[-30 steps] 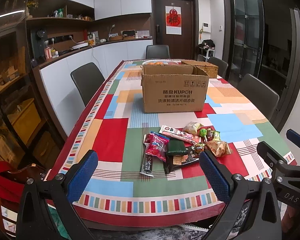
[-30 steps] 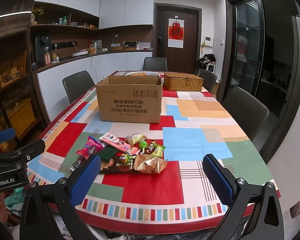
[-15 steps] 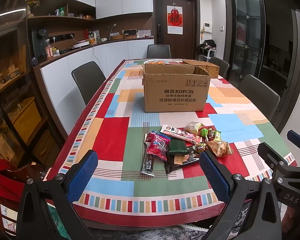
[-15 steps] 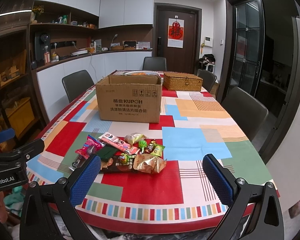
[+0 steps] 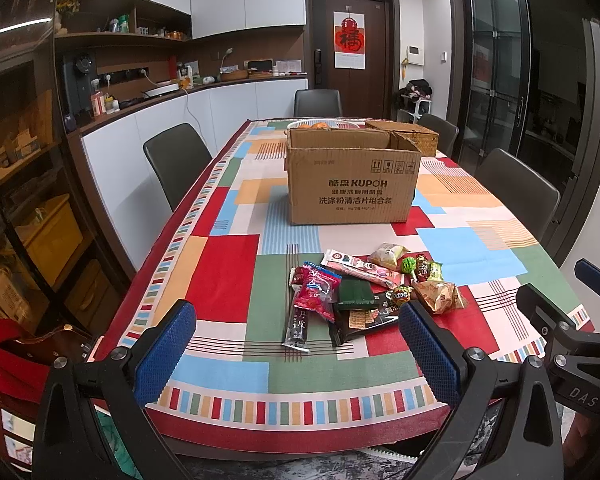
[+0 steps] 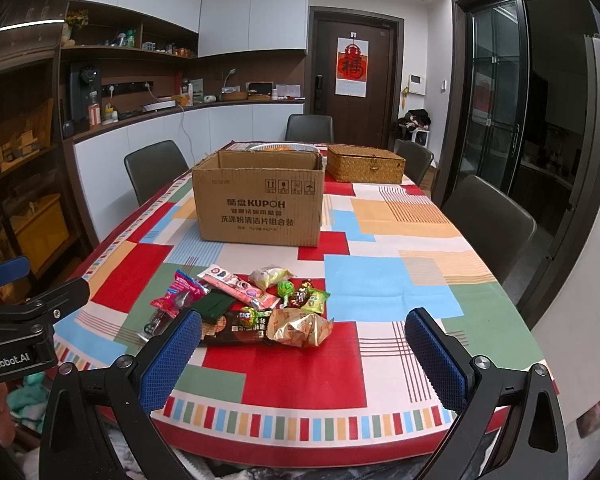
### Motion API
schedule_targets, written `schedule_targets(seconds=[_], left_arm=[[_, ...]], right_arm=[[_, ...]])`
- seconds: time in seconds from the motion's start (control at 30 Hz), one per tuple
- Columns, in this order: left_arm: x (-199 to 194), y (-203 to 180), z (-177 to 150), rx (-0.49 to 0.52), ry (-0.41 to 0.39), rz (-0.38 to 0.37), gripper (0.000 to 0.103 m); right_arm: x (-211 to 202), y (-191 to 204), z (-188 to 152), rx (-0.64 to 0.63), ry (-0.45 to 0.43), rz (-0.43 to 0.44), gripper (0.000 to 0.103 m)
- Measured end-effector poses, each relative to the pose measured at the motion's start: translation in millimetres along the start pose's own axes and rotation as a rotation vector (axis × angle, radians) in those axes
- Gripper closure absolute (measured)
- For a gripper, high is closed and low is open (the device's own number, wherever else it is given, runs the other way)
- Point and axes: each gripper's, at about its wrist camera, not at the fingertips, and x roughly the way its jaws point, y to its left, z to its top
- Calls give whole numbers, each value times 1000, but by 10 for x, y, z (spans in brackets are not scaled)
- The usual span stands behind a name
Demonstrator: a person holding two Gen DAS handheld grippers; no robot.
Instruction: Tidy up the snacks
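Observation:
A pile of snack packets [image 5: 364,292] lies on the near part of the patchwork tablecloth [image 5: 220,268]; it also shows in the right wrist view [image 6: 252,304]. It includes a red bag [image 5: 316,292], a dark green packet [image 5: 354,292], a long pink bar [image 5: 364,268] and a crinkled gold bag [image 6: 300,328]. An open cardboard box [image 5: 352,184] stands behind the pile, also in the right wrist view [image 6: 260,200]. My left gripper [image 5: 296,352] is open and empty, short of the pile. My right gripper [image 6: 304,356] is open and empty, just in front of the pile.
A wicker basket [image 6: 364,164] and a bowl of oranges [image 5: 320,124] stand behind the box. Dark chairs [image 5: 176,160] ring the table. A counter [image 5: 188,96] runs along the left wall. Each gripper shows at the edge of the other's view.
Both grippers have drifted slightly forward toward the table; the snacks and box appear a little closer. Nothing was grasped or moved.

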Motion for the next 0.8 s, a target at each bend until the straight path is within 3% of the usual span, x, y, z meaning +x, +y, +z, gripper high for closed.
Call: schedule_targets(seconds=[0.8], left_arm=[[26,28,-4,-7,8,-11,0]], right_arm=[[-3,11,-11,-7,3,-2,0]])
